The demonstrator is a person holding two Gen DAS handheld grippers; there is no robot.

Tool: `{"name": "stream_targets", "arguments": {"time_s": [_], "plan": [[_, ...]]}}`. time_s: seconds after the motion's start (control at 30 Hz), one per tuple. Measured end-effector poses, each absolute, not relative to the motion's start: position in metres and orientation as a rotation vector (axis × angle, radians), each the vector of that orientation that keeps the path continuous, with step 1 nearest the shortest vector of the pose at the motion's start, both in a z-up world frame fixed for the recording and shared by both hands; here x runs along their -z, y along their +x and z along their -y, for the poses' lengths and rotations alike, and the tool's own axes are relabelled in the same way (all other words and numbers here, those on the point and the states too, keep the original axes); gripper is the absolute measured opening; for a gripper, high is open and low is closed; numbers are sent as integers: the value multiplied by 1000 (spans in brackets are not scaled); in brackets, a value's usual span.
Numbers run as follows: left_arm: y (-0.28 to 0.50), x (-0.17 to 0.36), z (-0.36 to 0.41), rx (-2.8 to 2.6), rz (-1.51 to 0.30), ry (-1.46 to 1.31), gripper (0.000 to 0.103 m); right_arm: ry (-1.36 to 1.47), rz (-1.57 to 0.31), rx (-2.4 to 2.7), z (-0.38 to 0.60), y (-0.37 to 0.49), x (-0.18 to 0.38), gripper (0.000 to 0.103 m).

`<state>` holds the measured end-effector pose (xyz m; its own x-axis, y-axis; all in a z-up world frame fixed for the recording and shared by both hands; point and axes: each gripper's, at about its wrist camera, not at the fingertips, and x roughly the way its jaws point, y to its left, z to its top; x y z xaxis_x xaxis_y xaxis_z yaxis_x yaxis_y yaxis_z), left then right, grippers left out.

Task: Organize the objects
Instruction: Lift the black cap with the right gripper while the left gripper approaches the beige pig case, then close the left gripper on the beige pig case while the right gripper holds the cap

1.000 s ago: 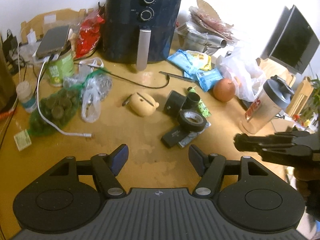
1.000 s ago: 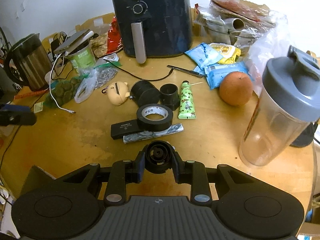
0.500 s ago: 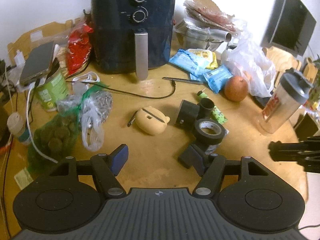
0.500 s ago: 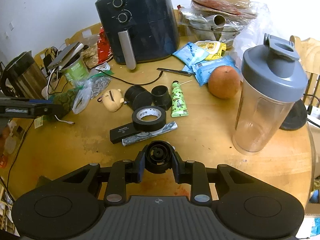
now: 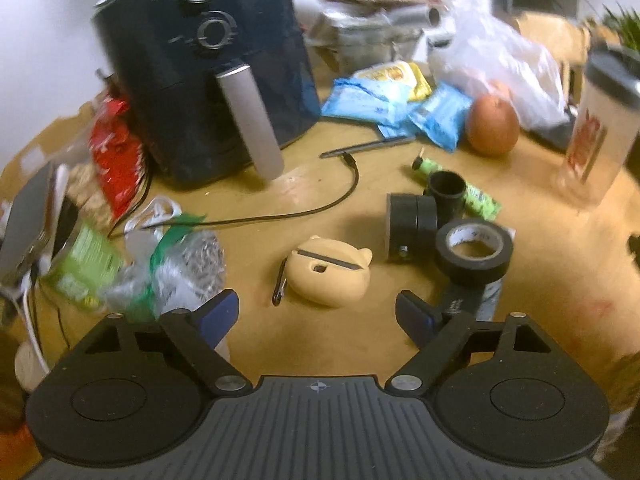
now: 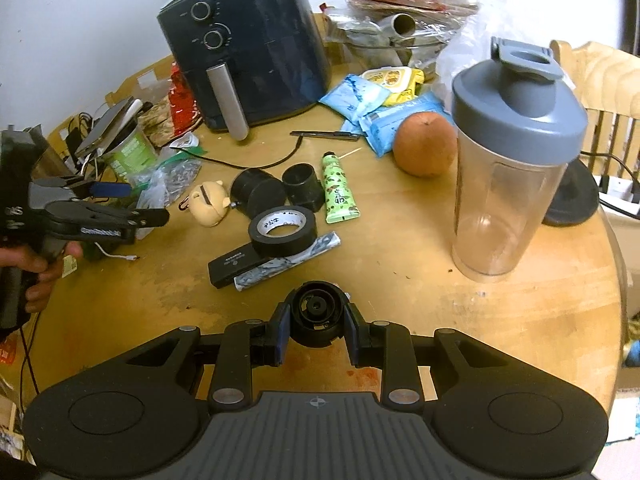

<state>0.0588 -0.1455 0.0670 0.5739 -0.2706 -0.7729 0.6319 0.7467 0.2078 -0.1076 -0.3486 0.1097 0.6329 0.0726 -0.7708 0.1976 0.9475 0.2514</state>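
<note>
My left gripper hovers over the round wooden table, its jaws opening, with nothing between them. Just beyond its tips lies a tan bear-shaped case. From the right wrist view the left gripper shows at the left edge in a person's hand. My right gripper is shut on a small black round part. On the table lie a black tape roll, black cylinders, a green tube and a flat black device.
A dark air fryer stands at the back with its cable trailing forward. A shaker bottle and an orange sit at the right. Blue and yellow snack packets, plastic bags and a green cup crowd the back and left.
My left gripper came down and forward toward the tan case while rolling, and its jaws widened. The right gripper kept its grip and rolled slightly.
</note>
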Motion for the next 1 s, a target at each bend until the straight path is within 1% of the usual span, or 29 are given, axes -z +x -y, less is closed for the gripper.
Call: {"name": "stream_targets", "arguments": {"time_s": [0.3,0.7,0.8,0.97,1.0], "plan": [[85,-41,159,646,-790,626,89,356,-894,126,352,-118,-109,31],[122,-11,163,737,-887,608,89,388,-899,177,355,-133,-108,31],[127,-8,163,768,-885,600,89,392,-903,186,354,-137,-107,31],[133,-6,167,801,-864,608,87,397,-906,197,353,-141,-108,31],[135,-6,168,807,-862,600,84,398,-906,198,354,-142,-108,31]]}}
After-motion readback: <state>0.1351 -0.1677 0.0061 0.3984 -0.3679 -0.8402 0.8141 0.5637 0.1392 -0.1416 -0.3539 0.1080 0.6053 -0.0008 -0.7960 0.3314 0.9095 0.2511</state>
